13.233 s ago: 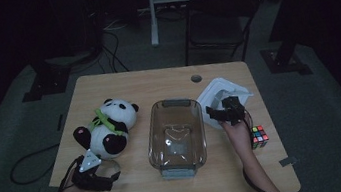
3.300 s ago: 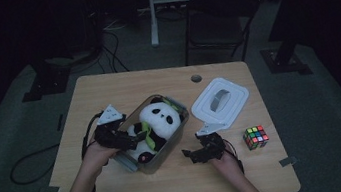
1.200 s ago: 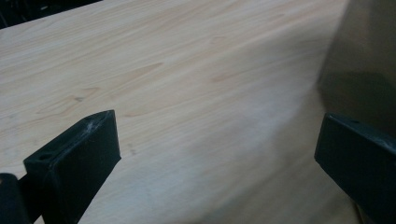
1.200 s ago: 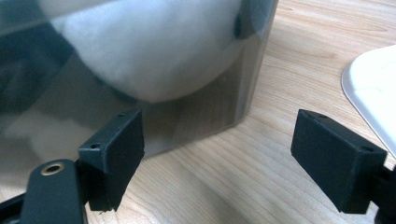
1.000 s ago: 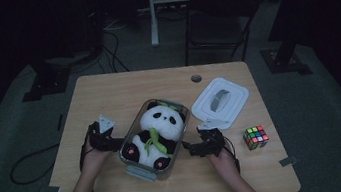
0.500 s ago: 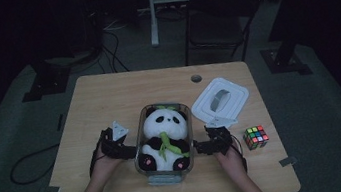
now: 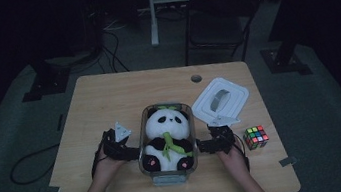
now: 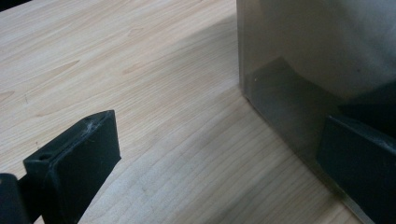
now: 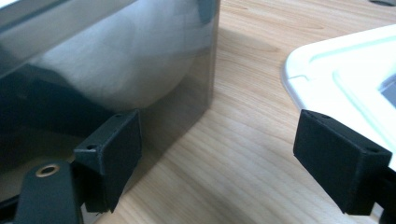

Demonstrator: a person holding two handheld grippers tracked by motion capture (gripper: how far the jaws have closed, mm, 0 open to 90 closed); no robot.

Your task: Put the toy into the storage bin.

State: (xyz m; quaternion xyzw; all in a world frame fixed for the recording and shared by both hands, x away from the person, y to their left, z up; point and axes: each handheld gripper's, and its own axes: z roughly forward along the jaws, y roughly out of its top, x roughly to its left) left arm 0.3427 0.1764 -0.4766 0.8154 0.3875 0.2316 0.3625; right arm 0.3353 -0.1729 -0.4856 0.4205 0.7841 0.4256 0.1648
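High view has the plush panda [image 7: 167, 139] lying on its back inside the clear container [image 7: 171, 175], head toward the far side of the table [image 7: 107, 94], feet toward the person, with a bit of green bamboo across its belly. The container sits pretty much mid-table, a little toward the near edge. The left gripper [image 7: 127, 152] is pressed right up against the container's left wall and the right gripper [image 7: 204, 147] is right up at its right wall, so the box is flanked on both sides, each gripper held in a hand coming in from the bottom. In the left gripper view the jaws are spread wide with nothing between them, just bare wood; one jaw sits out on the open tabletop and the other is up against the see-through wall of the container [image 8: 299, 70]. Same deal in the right gripper view: jaws wide apart, gripping nothing, one jaw alongside the container wall [image 9: 140, 70] with the panda's pale fur showing through it, the other near the edge of the white lid [image 9: 345, 79]. That lid [image 7: 221, 101] lies flat on the table just beyond the right gripper, and a colourful puzzle cube [image 7: 256, 137] sits a bit to its right near the table edge.
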